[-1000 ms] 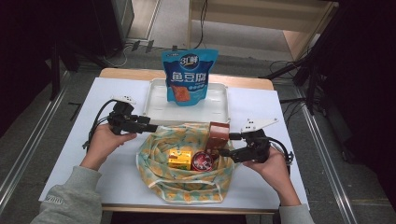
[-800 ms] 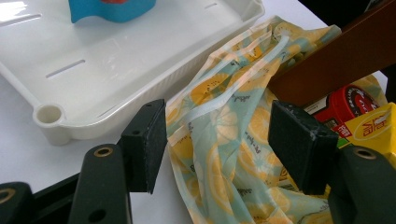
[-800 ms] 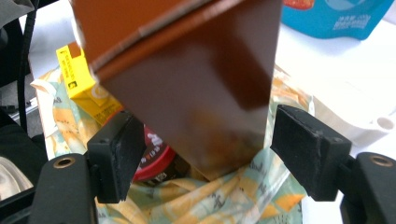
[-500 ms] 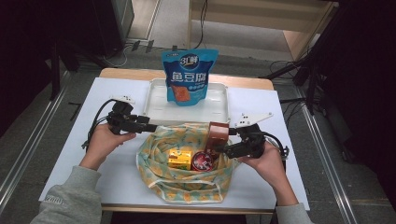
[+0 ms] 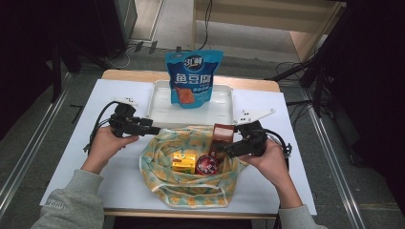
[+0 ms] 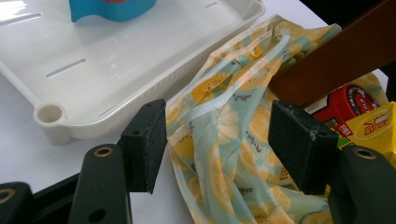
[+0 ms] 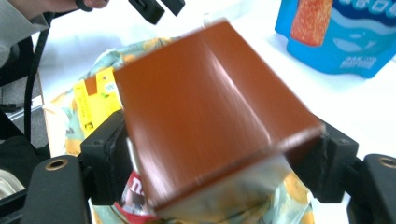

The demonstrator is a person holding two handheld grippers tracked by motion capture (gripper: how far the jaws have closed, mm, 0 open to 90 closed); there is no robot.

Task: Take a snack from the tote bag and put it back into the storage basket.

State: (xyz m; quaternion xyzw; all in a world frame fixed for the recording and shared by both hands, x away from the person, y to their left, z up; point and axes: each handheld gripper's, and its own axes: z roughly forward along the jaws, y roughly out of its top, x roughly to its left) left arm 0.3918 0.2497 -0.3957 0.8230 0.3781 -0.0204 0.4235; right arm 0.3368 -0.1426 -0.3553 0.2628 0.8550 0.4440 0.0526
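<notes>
Brown box (image 5: 221, 135) sat clamped in the right gripper (image 5: 228, 143) above the lemon-print bag (image 5: 191, 183), near the white tray (image 5: 157, 102), seen from high. Along the left gripper (image 6: 217, 151), jaws gaped over the bag's edge. Right gripper view: both jaws squeezed the box.

The left hand-held gripper (image 5: 154, 129) has its jaws spread apart, while the right hand-held gripper (image 5: 220, 149) is clamped tight.
</notes>
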